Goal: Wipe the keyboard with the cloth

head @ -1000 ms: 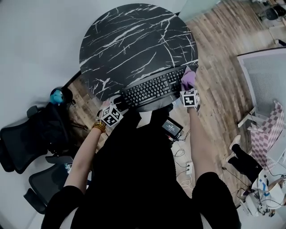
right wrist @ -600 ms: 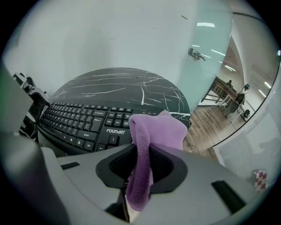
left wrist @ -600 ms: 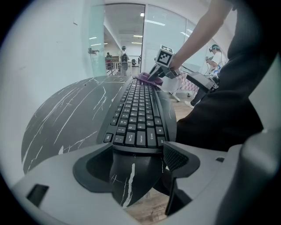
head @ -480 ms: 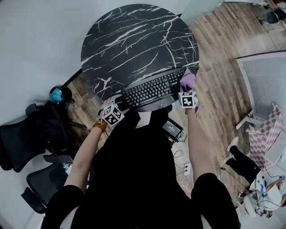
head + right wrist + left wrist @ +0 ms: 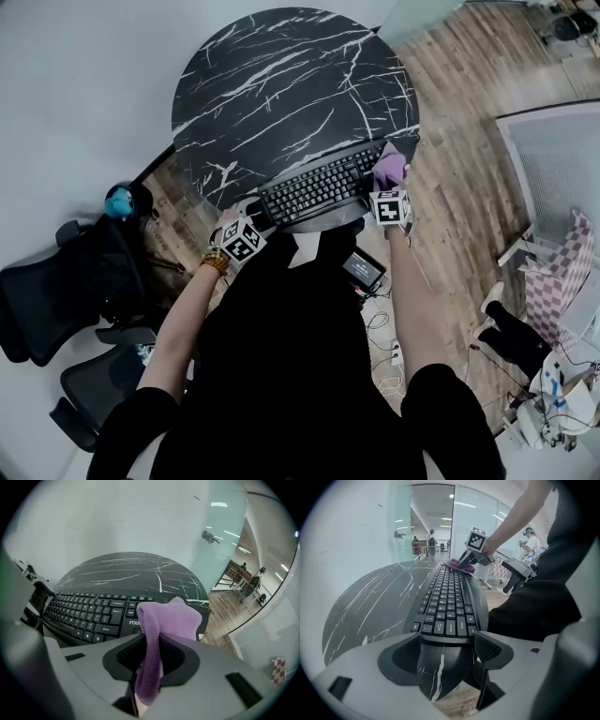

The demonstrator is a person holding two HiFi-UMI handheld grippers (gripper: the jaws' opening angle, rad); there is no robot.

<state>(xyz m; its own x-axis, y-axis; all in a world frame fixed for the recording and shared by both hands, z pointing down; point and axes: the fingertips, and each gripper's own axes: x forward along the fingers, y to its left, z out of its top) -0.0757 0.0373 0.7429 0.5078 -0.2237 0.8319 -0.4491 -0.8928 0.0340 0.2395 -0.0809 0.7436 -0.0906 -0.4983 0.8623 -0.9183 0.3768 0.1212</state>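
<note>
A black keyboard lies along the near rim of a round black marble table. At the keyboard's right end, my right gripper is shut on a purple cloth. In the right gripper view the cloth hangs folded between the jaws of the right gripper, above the right-hand keys. My left gripper sits at the keyboard's left end. Seen from the left gripper view, its jaws stand wide apart at the table's rim. There the keyboard runs away toward the cloth.
Black office chairs stand on the wooden floor at the left, beside a blue object. A small device with a screen and cables lie on the floor by my legs. A white partition stands at the right.
The right gripper with the cloth has edged slightly left over the keyboard's right end. The left gripper stays at the left end, shifted only a little.
</note>
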